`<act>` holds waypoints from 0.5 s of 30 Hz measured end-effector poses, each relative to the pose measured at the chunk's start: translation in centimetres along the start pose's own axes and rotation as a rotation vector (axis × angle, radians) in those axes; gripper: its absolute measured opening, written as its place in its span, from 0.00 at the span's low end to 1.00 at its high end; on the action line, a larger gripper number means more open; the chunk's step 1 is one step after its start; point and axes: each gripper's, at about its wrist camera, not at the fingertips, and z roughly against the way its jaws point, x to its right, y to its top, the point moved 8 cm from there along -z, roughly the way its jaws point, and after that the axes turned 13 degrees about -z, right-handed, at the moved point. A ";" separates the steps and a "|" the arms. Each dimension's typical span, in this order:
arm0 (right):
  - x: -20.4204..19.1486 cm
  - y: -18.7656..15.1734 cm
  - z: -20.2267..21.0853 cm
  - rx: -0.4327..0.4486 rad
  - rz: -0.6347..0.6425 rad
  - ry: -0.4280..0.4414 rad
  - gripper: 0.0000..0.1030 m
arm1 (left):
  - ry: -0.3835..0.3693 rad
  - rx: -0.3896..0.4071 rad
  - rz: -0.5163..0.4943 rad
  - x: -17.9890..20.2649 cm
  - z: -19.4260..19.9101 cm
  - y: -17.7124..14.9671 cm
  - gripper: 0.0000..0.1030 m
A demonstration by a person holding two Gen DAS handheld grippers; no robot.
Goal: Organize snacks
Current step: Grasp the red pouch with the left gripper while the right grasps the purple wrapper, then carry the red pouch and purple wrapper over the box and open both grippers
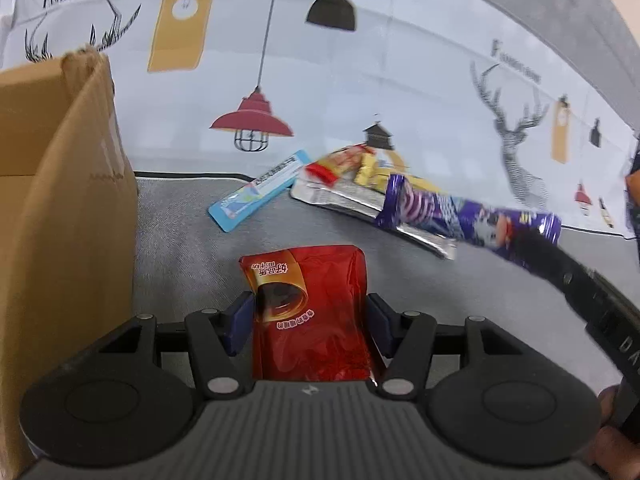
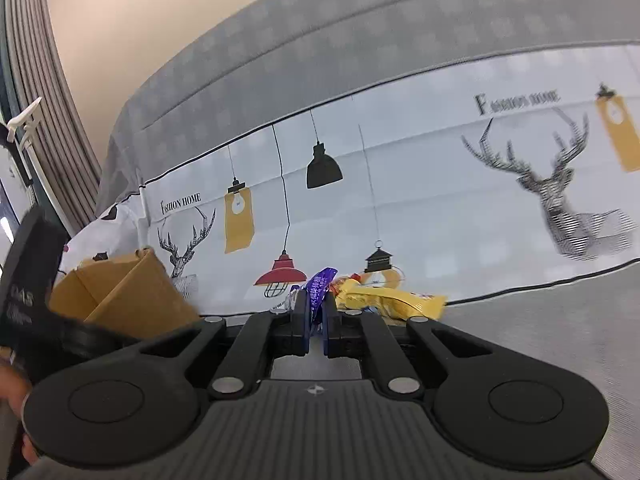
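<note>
A red snack packet (image 1: 316, 300) sits between the blue pads of my left gripper (image 1: 310, 320), which is shut on its sides above the grey mat (image 1: 192, 232). My right gripper (image 2: 316, 312) is shut on the end of a purple snack wrapper (image 2: 320, 284). In the left wrist view that purple wrapper (image 1: 460, 212) hangs lifted off the mat, held at its right end by the right gripper (image 1: 528, 240). An open cardboard box (image 1: 60, 200) stands close on the left, and the same cardboard box (image 2: 132, 292) shows left of the right gripper.
A light blue packet (image 1: 260, 192) and a silver pack with red and yellow snacks (image 1: 344, 176) lie at the mat's far edge. A yellow packet (image 2: 392, 300) lies just past the right gripper. A printed cloth backdrop (image 1: 360, 80) rises behind.
</note>
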 end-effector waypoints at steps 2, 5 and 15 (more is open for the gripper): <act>-0.4 -0.1 1.5 0.013 0.012 -0.028 0.06 | -0.006 0.013 -0.007 0.7 1.6 -0.3 0.63; -1.3 -0.4 4.2 0.037 0.038 -0.088 0.06 | -0.018 0.039 -0.021 1.6 4.7 -1.0 0.63; -7.0 -5.3 11.9 0.030 0.052 -0.152 0.06 | -0.031 0.145 -0.053 1.5 15.3 -4.0 0.63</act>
